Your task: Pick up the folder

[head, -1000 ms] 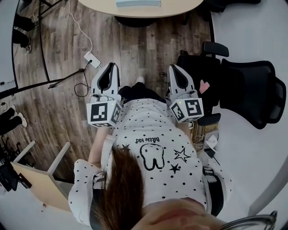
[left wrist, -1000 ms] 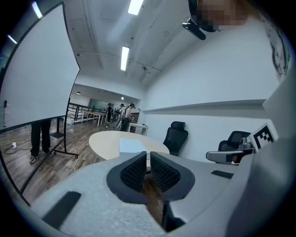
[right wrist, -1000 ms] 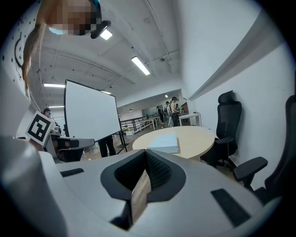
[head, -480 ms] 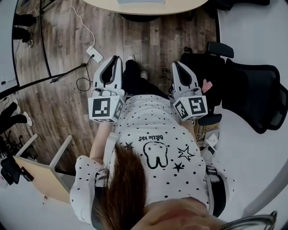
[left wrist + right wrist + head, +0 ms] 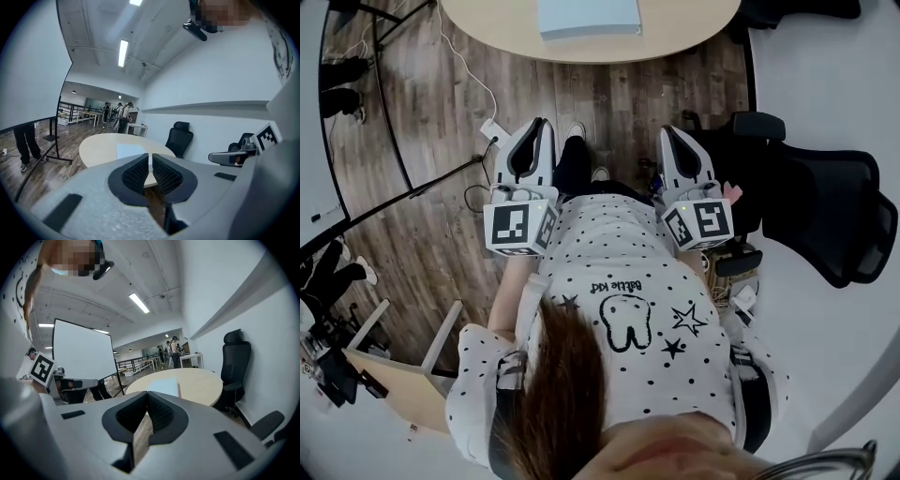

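Observation:
A pale blue folder (image 5: 588,17) lies flat on the round beige table (image 5: 684,33) at the top of the head view. It also shows as a light sheet (image 5: 130,151) in the left gripper view and as the folder (image 5: 164,386) in the right gripper view. My left gripper (image 5: 542,124) and right gripper (image 5: 667,132) are held side by side in front of the person's body, both shut and empty, pointing toward the table. Both are well short of the folder, with wooden floor between.
Black office chairs (image 5: 811,197) stand at the right, beside the right gripper. A white power adapter (image 5: 489,127) with cables lies on the floor left of the left gripper. A screen stand (image 5: 384,112) and a wooden desk (image 5: 389,375) sit at the left. People stand far off (image 5: 119,115).
The person has stepped forward. The table and folder have come further into view at the top of the head view. Both grippers kept their pose, shut.

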`<state>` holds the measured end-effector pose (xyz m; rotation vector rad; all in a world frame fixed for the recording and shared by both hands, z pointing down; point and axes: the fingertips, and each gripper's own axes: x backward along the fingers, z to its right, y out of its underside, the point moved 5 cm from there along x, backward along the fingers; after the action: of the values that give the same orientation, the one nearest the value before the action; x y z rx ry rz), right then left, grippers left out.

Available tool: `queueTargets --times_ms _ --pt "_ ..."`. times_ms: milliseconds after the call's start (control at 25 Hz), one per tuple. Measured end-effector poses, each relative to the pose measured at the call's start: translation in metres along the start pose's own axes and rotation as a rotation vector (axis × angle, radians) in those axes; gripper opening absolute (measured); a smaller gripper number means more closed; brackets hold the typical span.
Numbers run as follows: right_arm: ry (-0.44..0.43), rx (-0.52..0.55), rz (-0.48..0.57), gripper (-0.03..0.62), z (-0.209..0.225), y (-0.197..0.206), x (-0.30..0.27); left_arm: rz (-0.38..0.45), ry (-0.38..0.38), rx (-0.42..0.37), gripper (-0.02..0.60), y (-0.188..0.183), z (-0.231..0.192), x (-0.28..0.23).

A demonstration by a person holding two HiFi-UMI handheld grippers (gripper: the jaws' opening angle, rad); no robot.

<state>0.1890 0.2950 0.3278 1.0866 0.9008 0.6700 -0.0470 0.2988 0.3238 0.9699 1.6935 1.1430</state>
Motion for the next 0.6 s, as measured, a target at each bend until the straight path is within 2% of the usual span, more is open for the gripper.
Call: queueTargets --times_ms 320,600 --pt "0.009 -0.010 0.006 0.006 -0.001 -0.020 -0.076 -0.003 0.018 -0.004 0.034 -0.024 -0.052 -0.061" --pt "0.057 -0.037 -0.003 0.006 -0.002 -0.029 -0.120 -0.034 0.041 -0.010 0.034 -0.035 -0.093 -0.099"
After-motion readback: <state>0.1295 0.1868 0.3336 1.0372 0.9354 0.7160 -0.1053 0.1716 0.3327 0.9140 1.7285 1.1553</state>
